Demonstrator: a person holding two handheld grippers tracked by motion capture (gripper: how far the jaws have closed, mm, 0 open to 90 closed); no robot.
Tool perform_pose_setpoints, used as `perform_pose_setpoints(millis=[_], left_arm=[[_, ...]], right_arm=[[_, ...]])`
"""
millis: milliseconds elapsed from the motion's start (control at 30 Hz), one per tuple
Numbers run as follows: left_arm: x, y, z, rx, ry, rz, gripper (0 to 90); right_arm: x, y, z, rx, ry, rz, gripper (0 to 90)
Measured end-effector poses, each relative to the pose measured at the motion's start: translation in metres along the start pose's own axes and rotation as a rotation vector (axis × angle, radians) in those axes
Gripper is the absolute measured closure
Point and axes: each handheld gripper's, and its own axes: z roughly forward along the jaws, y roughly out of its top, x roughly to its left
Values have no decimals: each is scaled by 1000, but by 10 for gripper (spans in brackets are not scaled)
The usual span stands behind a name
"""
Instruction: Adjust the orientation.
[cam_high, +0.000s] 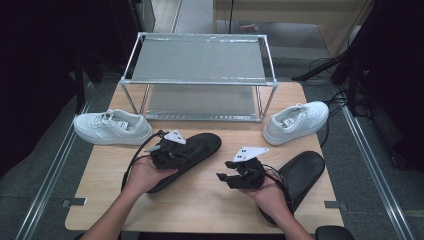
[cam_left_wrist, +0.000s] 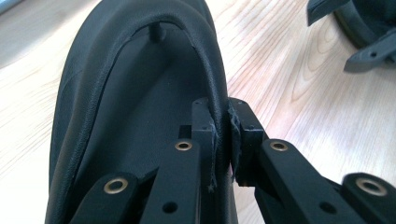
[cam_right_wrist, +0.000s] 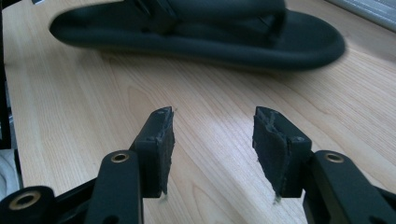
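Black slippers: two. One (cam_high: 200, 150) at table centre, one (cam_high: 302, 172) at right front.

White sneakers: two. One (cam_high: 112, 127) at the table's left edge, one (cam_high: 296, 121) at the right edge.

Racks: one (cam_high: 200, 80), two-tiered, metal-framed, at the table's far side.

Tables: one (cam_high: 200, 200), wooden.

Grippers: two. Left gripper (cam_high: 170, 150), right gripper (cam_high: 240, 172), each with two black jaws and one grey three-cornered plate on top.

Hands: two, one per gripper: left hand (cam_high: 142, 176), right hand (cam_high: 270, 195).
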Motion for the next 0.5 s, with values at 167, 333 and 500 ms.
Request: perform_pose_setpoints(millis=[167, 333, 500], left_arm=[[-8, 0, 18, 1, -19, -1, 821], [-9, -6, 28, 11, -47, -5, 813], [-8, -7, 31, 20, -65, -10, 753]], right_arm=[[-1, 1, 7, -2, -9, 6, 505], [-3, 2, 18, 5, -22, 19, 526], [-5, 3, 24, 8, -33, 22, 539]])
